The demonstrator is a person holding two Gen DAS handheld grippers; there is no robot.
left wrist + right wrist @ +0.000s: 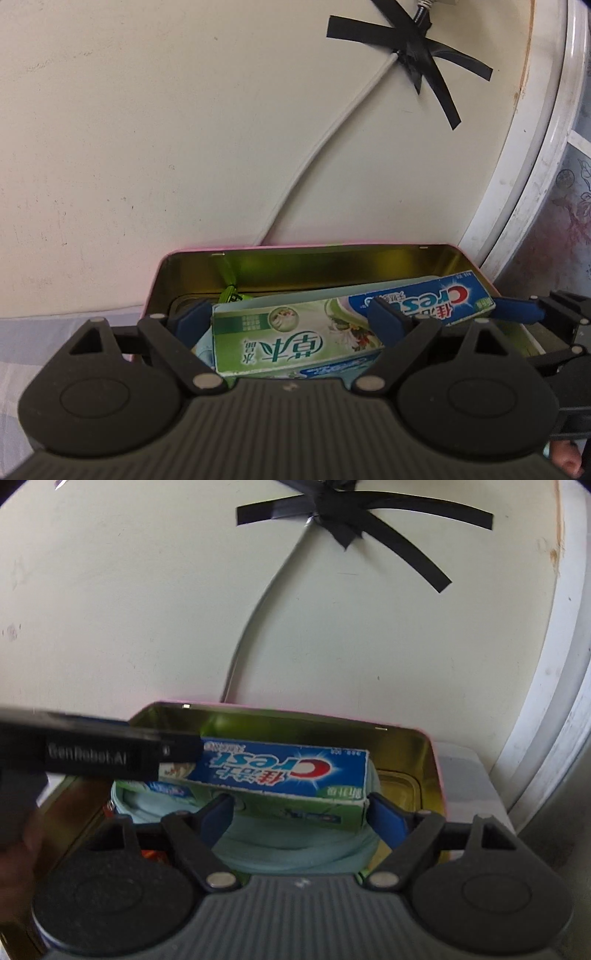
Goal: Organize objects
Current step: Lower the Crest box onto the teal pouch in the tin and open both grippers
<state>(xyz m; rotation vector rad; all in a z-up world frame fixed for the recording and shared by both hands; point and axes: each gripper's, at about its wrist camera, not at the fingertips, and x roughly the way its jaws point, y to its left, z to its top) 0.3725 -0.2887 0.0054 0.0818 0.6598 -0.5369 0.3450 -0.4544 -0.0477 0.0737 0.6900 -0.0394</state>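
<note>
Both grippers, left gripper (286, 315) and right gripper (299, 812), hover with jaws apart over the open tin (314, 258), clamped on nothing. Inside lie the green toothpaste box (291, 339) and, atop it, the blue Crest box (280, 771). Best approach, I judge: straddle one box squarely before closing.

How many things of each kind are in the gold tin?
Toothpaste boxes: 2, a blue Crest box and a green box
Light blue pouch: 1
Green wrapper: 1
Total: 4 in the tin
</note>
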